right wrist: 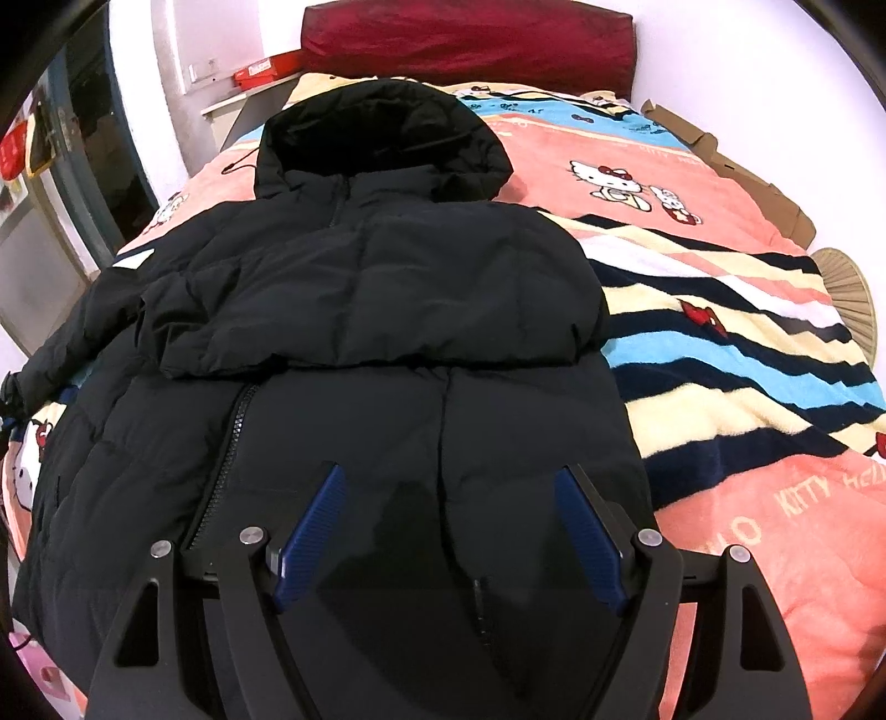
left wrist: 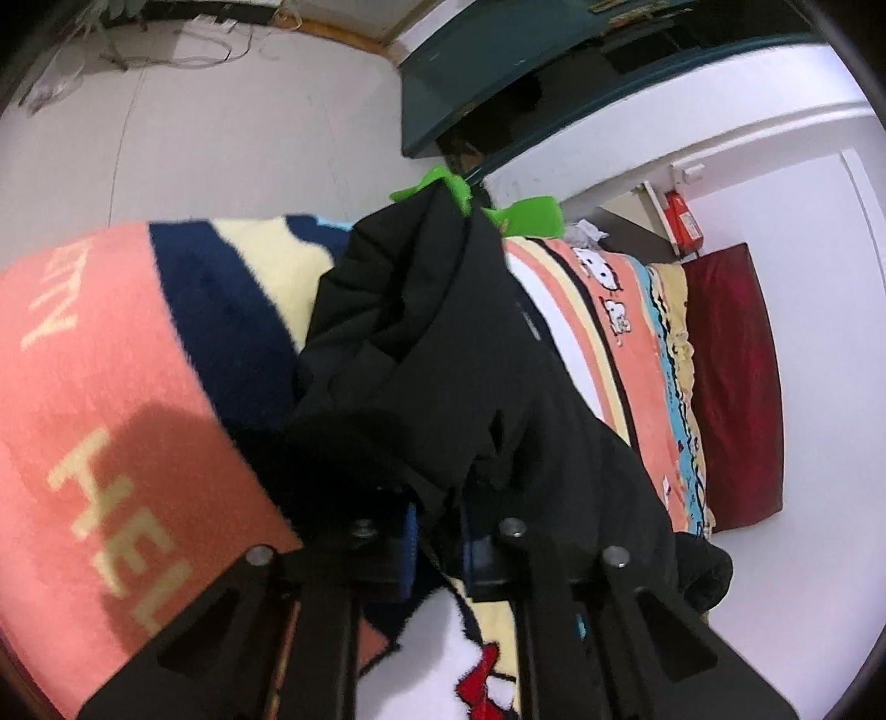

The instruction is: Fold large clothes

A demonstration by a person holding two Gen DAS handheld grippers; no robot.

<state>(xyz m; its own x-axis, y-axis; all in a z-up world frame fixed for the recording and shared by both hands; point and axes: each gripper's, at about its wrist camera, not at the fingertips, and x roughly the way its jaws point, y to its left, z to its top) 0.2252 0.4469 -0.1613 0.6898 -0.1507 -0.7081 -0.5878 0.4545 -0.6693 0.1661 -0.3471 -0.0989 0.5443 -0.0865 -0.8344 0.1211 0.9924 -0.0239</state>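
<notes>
A large black hooded puffer jacket lies front up on the bed, hood toward the headboard, one sleeve folded across the chest. My right gripper is open, hovering just over the jacket's lower front, blue pads on either side of it. In the left wrist view my left gripper is shut on a lifted fold of the black jacket, which drapes over its fingers and hides the fingertips. A green object shows beyond the raised cloth.
The bed is covered with a pink striped Hello Kitty blanket. A dark red headboard cushion is at the far end. Cardboard pieces and a woven fan lie at the bed's right edge. A teal door frame stands beyond.
</notes>
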